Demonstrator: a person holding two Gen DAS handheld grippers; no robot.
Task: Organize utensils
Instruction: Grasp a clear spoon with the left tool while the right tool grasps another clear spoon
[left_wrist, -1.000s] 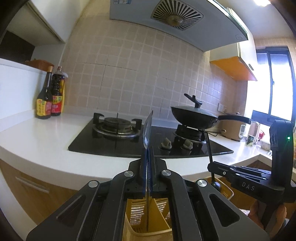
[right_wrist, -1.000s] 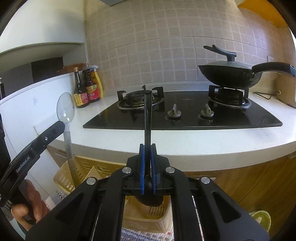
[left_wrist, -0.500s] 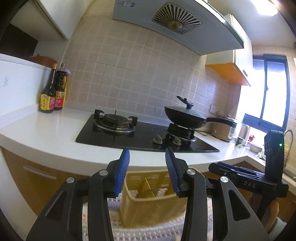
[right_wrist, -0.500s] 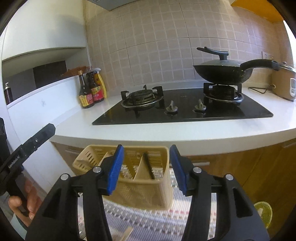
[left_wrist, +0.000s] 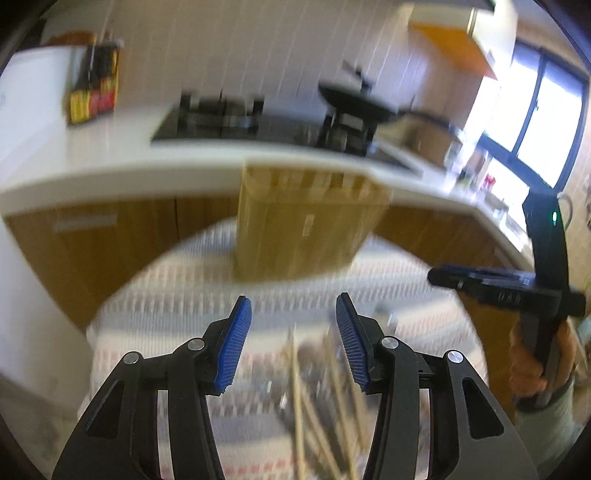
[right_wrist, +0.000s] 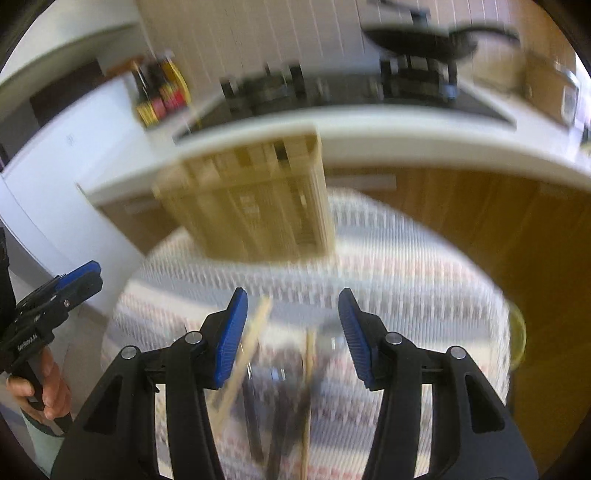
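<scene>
Utensils (right_wrist: 291, 387) are seen blurred at the bottom middle of both wrist views, lying loose on a striped mat (right_wrist: 406, 280).

The yellow basket (left_wrist: 303, 229) is set in the middle of each frame, on the mat and above the utensils. The left gripper (left_wrist: 293, 343) and the right gripper (right_wrist: 293, 339) are both spread wide, and nothing is gripped. Wooden chopsticks (left_wrist: 306, 398) are seen among the utensils.

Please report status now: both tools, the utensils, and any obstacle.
Left tool open, empty. Right tool open, empty. Loose utensils on striped mat, short of yellow basket. Views blurred; no obstacle seen.
</scene>
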